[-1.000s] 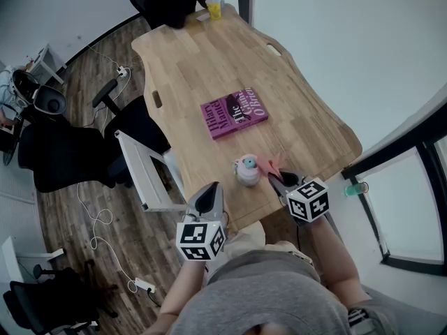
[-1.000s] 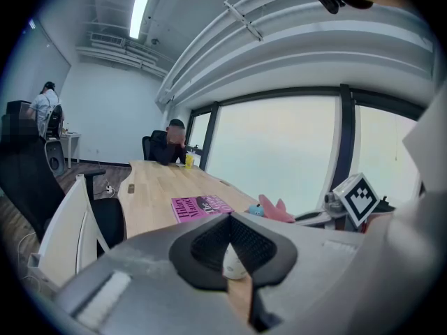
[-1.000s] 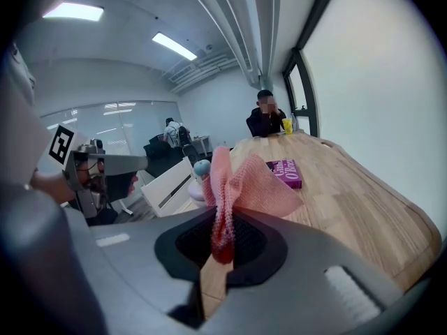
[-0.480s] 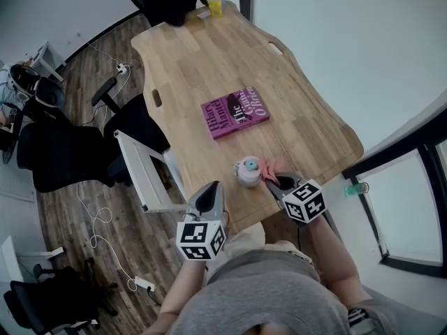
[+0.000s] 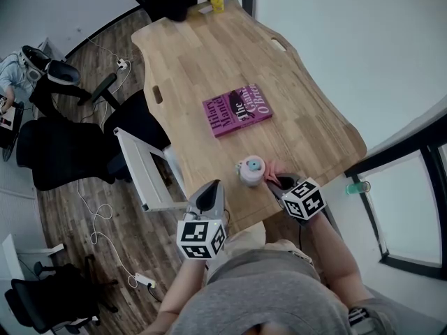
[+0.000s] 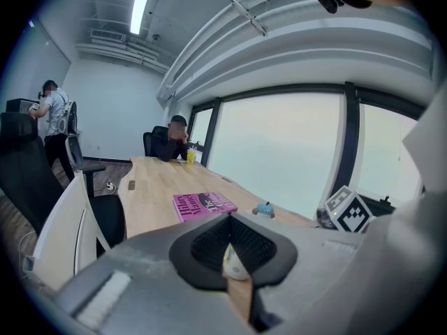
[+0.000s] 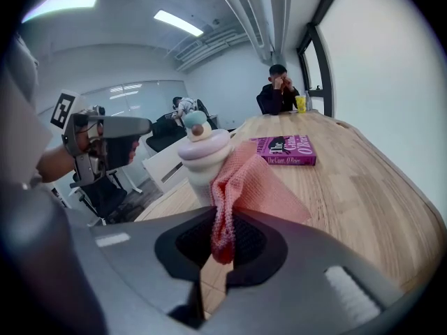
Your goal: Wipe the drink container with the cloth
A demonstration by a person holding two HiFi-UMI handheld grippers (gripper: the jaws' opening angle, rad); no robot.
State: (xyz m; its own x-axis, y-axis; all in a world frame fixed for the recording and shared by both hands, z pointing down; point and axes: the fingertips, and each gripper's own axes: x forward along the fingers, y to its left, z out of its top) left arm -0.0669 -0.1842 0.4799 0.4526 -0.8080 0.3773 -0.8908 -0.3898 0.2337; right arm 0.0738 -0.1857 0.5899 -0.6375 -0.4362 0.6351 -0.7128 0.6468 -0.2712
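I see the drink container [image 5: 251, 171] standing on the table [image 5: 202, 54] near my edge. The cloth [image 5: 272, 169] touches its right side. The book [image 5: 237, 110] lies beyond it, and a cup [image 5: 217, 3] stands far beyond that.

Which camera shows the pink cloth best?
The right gripper view. The pink mesh cloth hangs big and close there, pinched in the jaws of the right gripper, next to the pale drink container. The head view shows only a small pink patch beside the container. The left gripper view shows none of it.
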